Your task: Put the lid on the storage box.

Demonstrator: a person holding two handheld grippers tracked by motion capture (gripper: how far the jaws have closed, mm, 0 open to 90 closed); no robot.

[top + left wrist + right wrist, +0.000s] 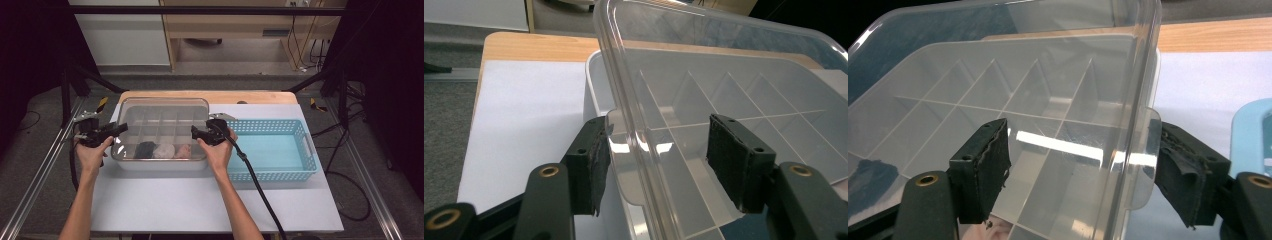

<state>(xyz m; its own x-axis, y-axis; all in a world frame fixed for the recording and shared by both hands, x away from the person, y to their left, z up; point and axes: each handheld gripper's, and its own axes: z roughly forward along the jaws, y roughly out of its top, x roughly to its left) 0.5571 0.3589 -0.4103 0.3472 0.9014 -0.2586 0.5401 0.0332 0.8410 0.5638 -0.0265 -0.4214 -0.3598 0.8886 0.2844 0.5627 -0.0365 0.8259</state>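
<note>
At the box (165, 162), clear lid (162, 125), hand-held grippers astride its edges

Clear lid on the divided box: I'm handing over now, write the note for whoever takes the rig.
Left gripper: open, fingers astride the clear lid at its left edge.
Right gripper: open, astride the lid's right edge tab.
Lid sits raised and tilted over the divided box; rolled items lie in its front row. Blue basket stands to the right.
Done: both grippers placed.
Left: close, lift the lid away.
</note>
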